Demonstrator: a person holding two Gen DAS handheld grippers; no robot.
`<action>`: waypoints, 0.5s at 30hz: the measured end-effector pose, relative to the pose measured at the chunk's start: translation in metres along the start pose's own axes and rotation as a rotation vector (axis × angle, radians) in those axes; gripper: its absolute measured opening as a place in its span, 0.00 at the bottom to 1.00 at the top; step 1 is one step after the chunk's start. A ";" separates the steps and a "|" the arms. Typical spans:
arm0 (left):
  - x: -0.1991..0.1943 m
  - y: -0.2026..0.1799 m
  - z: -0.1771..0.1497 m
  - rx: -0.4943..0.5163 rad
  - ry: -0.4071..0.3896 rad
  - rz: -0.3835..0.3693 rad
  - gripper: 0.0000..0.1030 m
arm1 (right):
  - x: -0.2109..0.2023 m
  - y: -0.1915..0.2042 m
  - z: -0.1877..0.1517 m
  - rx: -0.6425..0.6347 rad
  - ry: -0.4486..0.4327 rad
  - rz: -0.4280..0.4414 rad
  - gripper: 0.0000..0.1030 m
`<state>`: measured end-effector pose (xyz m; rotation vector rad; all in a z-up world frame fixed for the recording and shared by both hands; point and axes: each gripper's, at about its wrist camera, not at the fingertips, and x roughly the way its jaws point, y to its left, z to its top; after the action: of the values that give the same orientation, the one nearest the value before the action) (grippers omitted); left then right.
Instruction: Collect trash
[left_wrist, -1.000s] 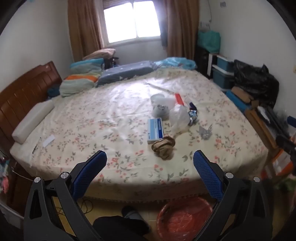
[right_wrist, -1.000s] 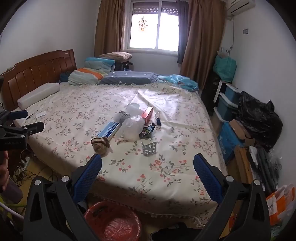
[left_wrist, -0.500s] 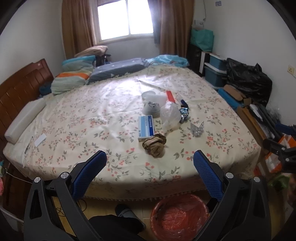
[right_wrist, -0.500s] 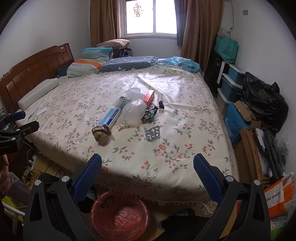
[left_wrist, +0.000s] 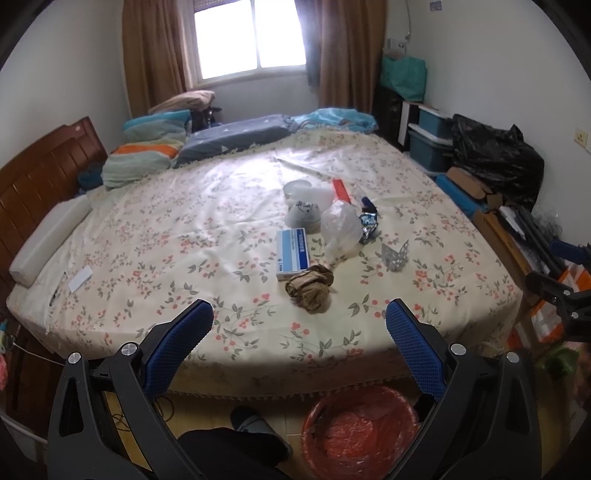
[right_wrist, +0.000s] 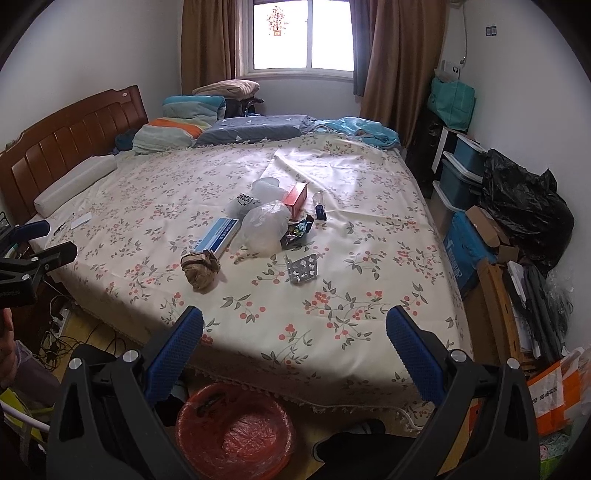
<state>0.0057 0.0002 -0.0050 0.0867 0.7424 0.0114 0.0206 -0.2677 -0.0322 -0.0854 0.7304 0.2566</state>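
Left gripper (left_wrist: 300, 317) and right gripper (right_wrist: 294, 323) both spread wide, holding nothing, over the near edge of the bed (right_wrist: 332, 314). Beyond the fingers: crumpled brown paper wad (left_wrist: 309, 288), flat blue-white box (left_wrist: 293, 252), clear crinkled plastic bag (right_wrist: 265, 225), foil blister pack (right_wrist: 302, 268). Below: round red bin (right_wrist: 234, 430), plastic-lined.
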 end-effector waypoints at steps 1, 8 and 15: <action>0.000 0.000 0.000 -0.001 0.000 0.001 0.94 | 0.000 0.000 0.000 -0.001 0.001 -0.001 0.95; 0.000 0.000 0.000 -0.002 0.002 0.000 0.94 | 0.000 0.000 0.000 -0.004 -0.001 -0.002 0.95; 0.000 0.001 0.000 -0.004 0.002 -0.001 0.94 | 0.002 0.000 0.000 -0.006 -0.001 -0.003 0.95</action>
<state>0.0053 0.0014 -0.0048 0.0828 0.7446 0.0116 0.0214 -0.2673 -0.0334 -0.0923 0.7282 0.2560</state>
